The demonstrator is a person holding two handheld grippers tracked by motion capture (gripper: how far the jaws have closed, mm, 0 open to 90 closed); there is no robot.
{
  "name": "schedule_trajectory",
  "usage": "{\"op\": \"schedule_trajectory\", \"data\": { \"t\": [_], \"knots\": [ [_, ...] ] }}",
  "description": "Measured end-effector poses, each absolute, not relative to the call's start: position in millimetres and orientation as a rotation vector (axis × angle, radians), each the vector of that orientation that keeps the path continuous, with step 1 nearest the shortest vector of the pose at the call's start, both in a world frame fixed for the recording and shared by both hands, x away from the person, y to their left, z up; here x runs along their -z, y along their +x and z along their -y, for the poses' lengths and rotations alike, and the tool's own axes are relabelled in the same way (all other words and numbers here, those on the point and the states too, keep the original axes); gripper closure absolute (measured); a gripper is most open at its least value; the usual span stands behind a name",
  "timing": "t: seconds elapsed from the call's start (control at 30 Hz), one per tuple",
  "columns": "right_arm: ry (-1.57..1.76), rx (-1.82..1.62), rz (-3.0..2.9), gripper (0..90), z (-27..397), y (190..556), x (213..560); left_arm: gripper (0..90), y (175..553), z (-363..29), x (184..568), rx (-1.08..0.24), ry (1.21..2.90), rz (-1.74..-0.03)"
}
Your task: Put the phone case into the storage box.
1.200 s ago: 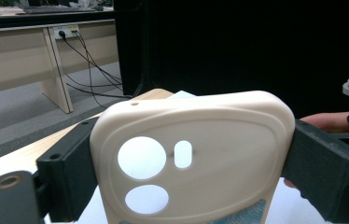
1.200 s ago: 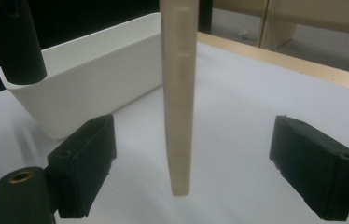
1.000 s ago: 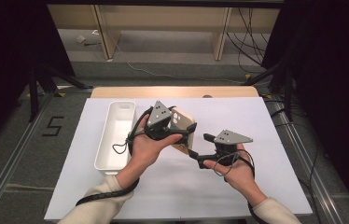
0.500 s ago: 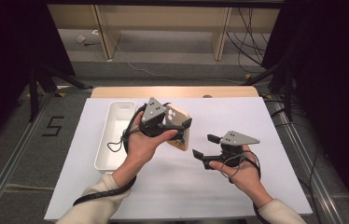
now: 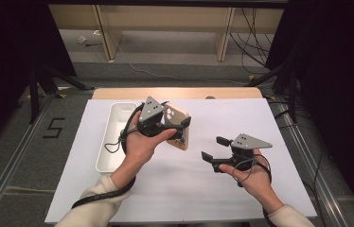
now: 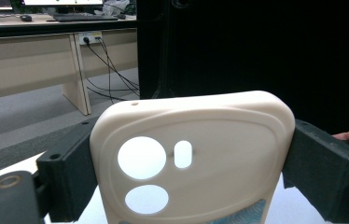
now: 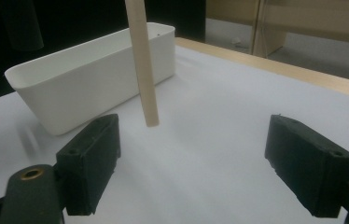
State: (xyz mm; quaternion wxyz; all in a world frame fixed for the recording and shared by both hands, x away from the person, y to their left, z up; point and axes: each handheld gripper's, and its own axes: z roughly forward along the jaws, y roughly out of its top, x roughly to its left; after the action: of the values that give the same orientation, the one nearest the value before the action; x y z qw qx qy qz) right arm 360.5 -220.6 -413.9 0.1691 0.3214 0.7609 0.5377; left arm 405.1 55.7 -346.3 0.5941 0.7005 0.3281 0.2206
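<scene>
Grey floor [image 5: 19, 156], dark curtains [image 5: 336, 71]

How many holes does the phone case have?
3 big ones on the phone case held in the left tool: a large round hole upper left, an oval below it, a small slot to their right. A tiny pinhole sits near the top edge; the lower part is cut off.

high view: above counter's [image 5: 175, 189] near edge, facing forward-down | gripper views: close, low | shared: phone case [image 6: 191, 154], white bin [image 7: 93, 70]

Cream phone case [image 6: 196, 154] with three camera cutouts, upright, lifted off the counter, just right of the white tray [image 5: 113, 137]
</scene>
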Motion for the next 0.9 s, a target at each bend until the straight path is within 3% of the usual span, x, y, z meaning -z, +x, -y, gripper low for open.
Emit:
{"op": "schedule_trajectory", "data": {
  "t": [0.9],
  "knots": [
    [0.936,-1.519,-2.125,19.2,257,347,417,11.1,410,-71,340,-0.543,1.591,-0.800]
  ]
}}
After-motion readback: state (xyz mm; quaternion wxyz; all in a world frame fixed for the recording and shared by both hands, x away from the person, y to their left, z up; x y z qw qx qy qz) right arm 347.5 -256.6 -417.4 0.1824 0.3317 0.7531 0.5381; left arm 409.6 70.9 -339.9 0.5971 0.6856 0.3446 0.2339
